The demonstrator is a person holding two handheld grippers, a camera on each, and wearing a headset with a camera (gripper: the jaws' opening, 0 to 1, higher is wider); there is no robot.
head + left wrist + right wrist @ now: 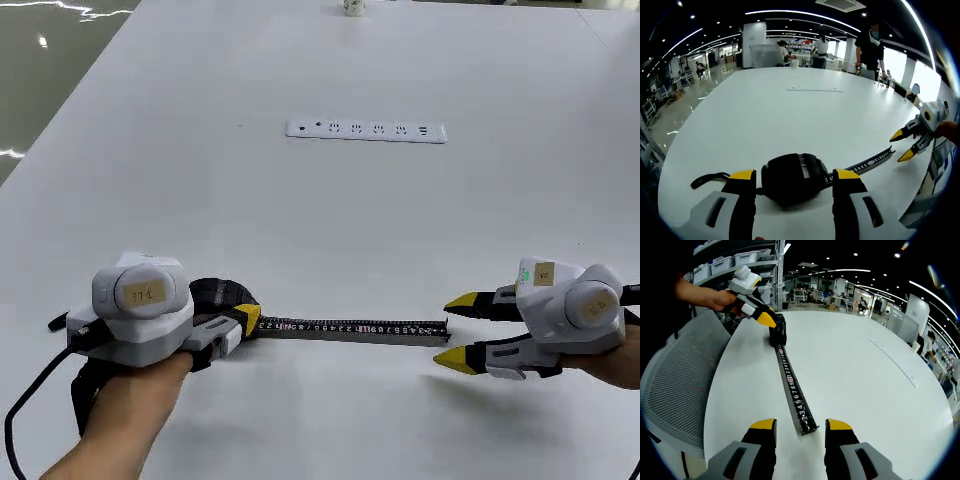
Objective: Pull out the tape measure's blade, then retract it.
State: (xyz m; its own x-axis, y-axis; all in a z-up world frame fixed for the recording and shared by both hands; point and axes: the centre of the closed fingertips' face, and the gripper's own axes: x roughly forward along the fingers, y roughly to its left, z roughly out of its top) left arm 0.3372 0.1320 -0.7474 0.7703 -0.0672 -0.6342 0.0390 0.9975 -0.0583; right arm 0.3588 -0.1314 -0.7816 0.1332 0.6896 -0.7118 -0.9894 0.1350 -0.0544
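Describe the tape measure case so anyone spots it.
On the white table, near side, look where the left gripper clamps. The rounded black case sits there, its numbered blade running toward the right gripper; the power strip beyond is flat and white.

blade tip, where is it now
In the head view the blade tip lies on the table right of centre, just short of the open right gripper.

Your white table [520,200] carries a white power strip [366,131], lying flat toward its far edge, midway across.
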